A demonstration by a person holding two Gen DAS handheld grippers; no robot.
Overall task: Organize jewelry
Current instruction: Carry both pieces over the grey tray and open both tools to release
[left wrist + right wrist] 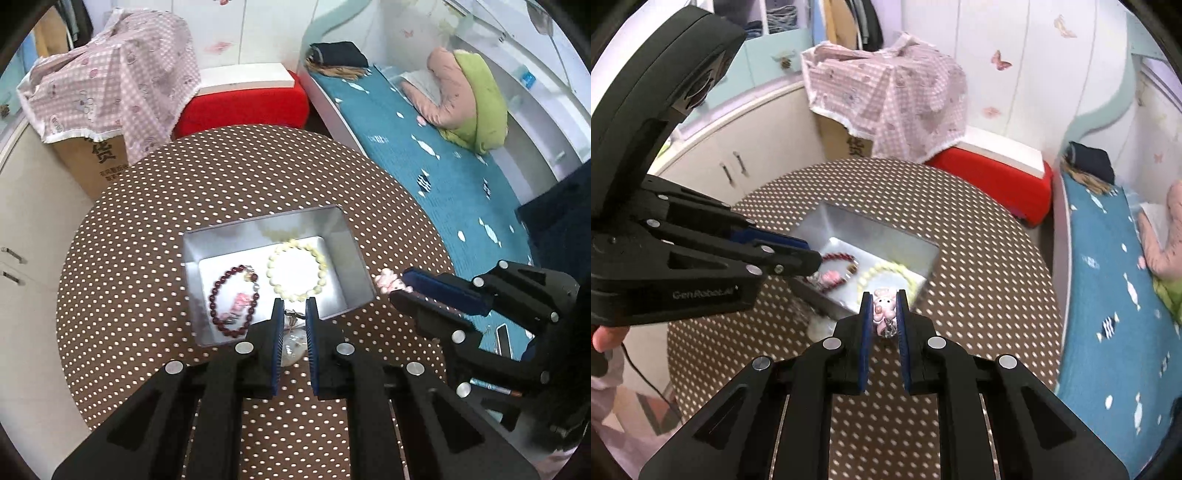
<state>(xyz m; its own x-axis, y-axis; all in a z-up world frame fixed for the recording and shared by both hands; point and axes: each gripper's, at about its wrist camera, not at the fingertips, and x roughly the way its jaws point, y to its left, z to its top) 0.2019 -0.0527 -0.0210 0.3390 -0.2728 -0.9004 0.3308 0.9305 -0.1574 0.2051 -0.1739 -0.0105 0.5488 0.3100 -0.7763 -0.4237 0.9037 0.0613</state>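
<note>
An open silver tin [351,236] [925,245] sits on the round polka-dot table [240,170] [979,258]. Inside lie a dark red bead bracelet [214,291] [837,256], a cream bead bracelet [295,267] [886,267] and a small pink piece [242,299] [829,276]. My left gripper [295,308] [812,264] hovers at the tin's near edge, shut on a thin chain [291,314] from which a pale shell-like pendant [293,347] hangs. My right gripper [884,306] [397,282] is shut on a pink pig charm [884,306] [388,280] just right of the tin.
A red stool [240,107] [997,177] with a white box stands behind the table. A cardboard box under pink checked cloth [110,85] [886,99] is at the back left. A teal bed [443,166] [1108,295] runs along the right. White cabinets [738,162] are on the left.
</note>
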